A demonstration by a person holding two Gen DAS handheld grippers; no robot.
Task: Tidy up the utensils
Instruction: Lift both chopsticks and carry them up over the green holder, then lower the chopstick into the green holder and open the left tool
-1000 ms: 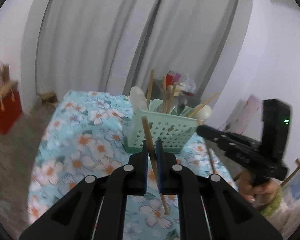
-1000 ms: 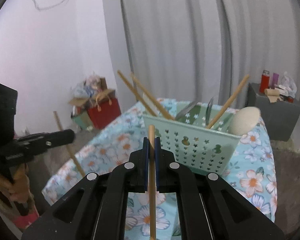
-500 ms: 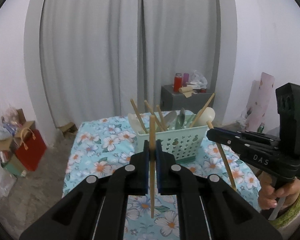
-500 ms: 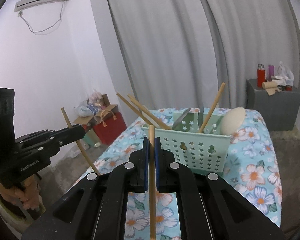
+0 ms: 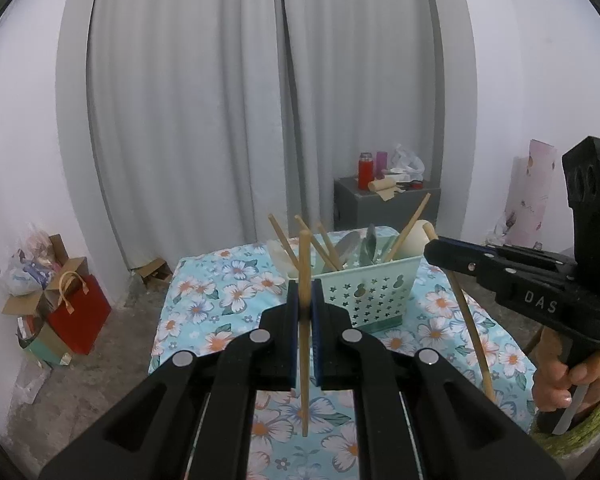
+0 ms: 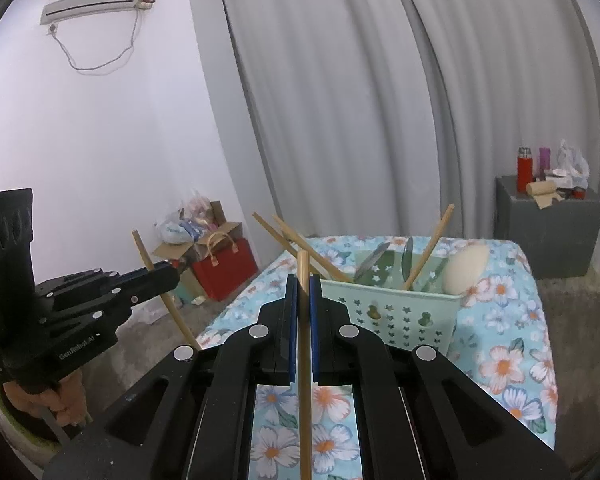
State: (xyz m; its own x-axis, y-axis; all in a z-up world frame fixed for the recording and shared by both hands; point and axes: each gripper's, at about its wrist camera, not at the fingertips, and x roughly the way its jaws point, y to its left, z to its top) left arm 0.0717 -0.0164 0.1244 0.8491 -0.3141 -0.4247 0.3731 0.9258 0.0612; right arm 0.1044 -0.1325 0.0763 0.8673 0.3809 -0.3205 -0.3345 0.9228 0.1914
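Note:
My left gripper (image 5: 305, 292) is shut on a wooden chopstick (image 5: 304, 360) that stands nearly upright between its blue pads. My right gripper (image 6: 303, 286) is shut on a second wooden chopstick (image 6: 305, 400), also upright. Ahead of both, a pale green perforated basket (image 5: 376, 296) (image 6: 396, 316) stands on the floral-clothed table (image 5: 204, 304); it holds several chopsticks, metal spoons and a cream spoon bowl. In the left wrist view the right gripper (image 5: 432, 246) shows at the right with its chopstick (image 5: 470, 328). In the right wrist view the left gripper (image 6: 172, 274) appears at the left.
A red bag (image 5: 78, 312) and cardboard boxes sit on the floor left of the table. A grey cabinet (image 6: 548, 232) with a red flask stands behind, by the grey curtain. A hand (image 5: 560, 376) holds the right gripper's handle. The table's left edge drops to bare floor.
Both grippers have risen and drawn back a little from the basket. The left one has rolled level, so its chopstick now stands upright instead of tilted.

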